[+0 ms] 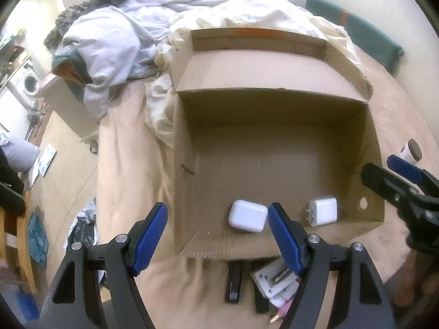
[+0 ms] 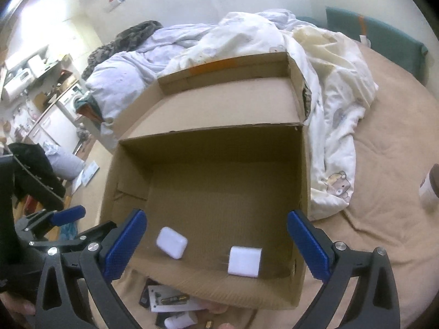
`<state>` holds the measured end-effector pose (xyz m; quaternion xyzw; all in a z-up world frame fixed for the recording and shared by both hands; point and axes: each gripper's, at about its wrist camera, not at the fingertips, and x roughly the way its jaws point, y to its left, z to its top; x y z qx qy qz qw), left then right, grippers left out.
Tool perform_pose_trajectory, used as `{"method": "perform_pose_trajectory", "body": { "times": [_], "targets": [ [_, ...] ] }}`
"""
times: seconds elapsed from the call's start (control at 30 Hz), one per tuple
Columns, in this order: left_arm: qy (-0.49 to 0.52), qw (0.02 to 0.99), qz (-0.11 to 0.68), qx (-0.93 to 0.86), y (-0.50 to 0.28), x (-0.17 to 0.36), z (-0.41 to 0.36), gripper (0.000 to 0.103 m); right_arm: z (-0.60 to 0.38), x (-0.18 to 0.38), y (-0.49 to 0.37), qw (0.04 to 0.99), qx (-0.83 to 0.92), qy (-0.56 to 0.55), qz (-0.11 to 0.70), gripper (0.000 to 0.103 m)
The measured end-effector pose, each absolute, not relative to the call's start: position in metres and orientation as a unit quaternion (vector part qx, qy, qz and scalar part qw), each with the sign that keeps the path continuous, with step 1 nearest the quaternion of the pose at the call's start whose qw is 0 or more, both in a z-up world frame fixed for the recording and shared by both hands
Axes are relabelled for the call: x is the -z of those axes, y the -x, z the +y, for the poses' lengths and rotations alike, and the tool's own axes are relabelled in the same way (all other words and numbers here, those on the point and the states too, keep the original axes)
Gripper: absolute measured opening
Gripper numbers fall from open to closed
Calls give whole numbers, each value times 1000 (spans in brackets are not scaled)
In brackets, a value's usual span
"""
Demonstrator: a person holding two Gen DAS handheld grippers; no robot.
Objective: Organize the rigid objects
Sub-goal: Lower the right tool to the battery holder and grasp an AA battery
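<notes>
An open cardboard box lies on a bed. Inside, near its front wall, lie a white earbud case and a white plug adapter. My left gripper is open and empty, above the box's front left corner. My right gripper is open and empty, above the box's front edge; it also shows in the left wrist view. Small loose items lie on the sheet just before the box.
Rumpled white duvets lie behind and beside the box. A small brown-lidded jar stands on the tan sheet to the right. The floor and a washing machine are at left.
</notes>
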<state>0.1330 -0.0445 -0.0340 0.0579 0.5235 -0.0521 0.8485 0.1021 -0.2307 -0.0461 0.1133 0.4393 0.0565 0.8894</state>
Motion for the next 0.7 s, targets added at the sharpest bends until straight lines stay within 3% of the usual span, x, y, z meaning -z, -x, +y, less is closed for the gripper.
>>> {"method": "perform_pose_trajectory", "body": {
  "times": [0.3, 0.7],
  "targets": [
    [-33, 856, 514, 28, -101, 9, -12, 73, -234, 29, -75, 893, -60, -120, 429, 103],
    [-19, 845, 534, 17, -79, 46, -2, 73, -251, 32, -34, 885, -72, -147, 436, 103]
  ]
}}
